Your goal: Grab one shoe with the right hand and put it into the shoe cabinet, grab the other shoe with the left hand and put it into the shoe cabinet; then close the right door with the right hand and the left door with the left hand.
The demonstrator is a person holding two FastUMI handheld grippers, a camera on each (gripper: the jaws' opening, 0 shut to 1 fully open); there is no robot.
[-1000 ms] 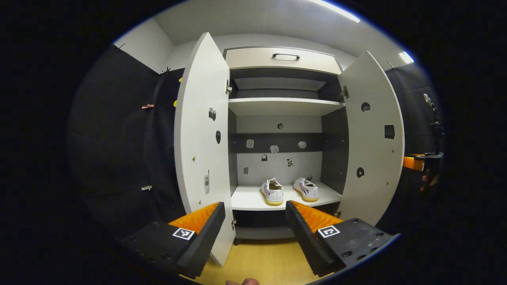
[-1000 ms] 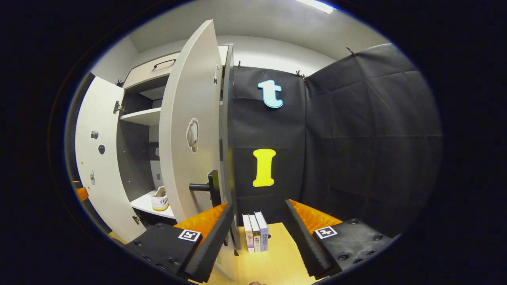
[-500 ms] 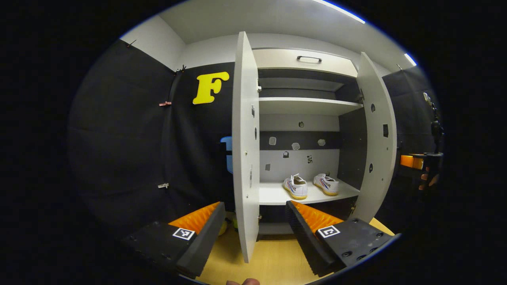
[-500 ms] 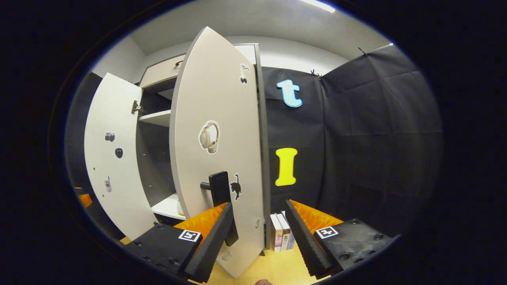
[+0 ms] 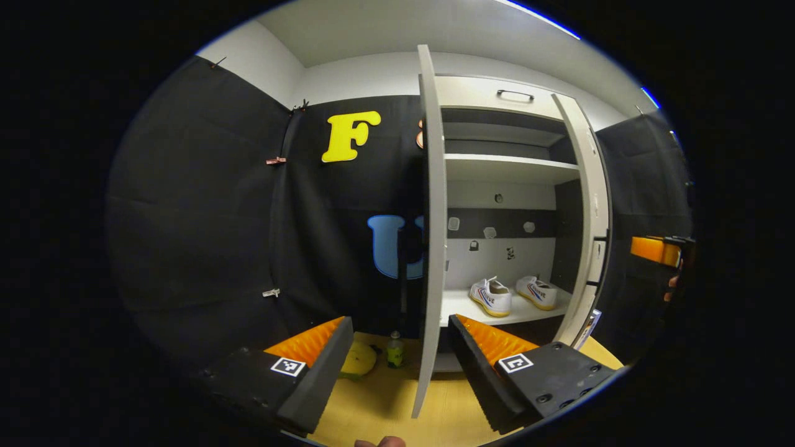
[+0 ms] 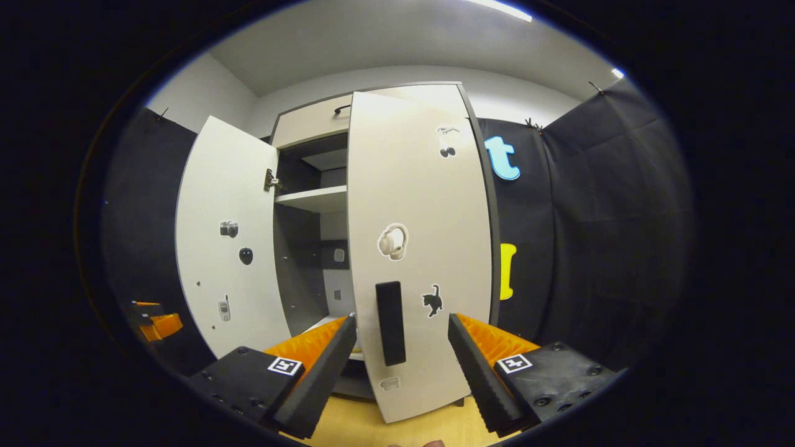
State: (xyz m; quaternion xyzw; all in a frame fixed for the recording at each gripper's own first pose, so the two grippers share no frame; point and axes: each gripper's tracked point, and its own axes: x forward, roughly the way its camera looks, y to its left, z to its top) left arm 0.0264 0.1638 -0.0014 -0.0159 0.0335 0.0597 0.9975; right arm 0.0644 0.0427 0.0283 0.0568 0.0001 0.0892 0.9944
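From the left gripper view we look from low, a little way back, at the left door (image 5: 430, 248) edge-on, cabinet interior right of centre. From the right gripper view we face the right door (image 6: 422, 248) closer, centre frame. We share both doors and the shelf (image 5: 506, 166).

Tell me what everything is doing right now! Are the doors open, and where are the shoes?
Right door: partly closed, not yet flush.
Left door: wide open.
Drawer on top: closed.
Two shoes: side by side on the cabinet's lower shelf.
Left tool: open, empty, with the left door's edge between its fingers.
Right tool: open, empty, facing the right door's handle.
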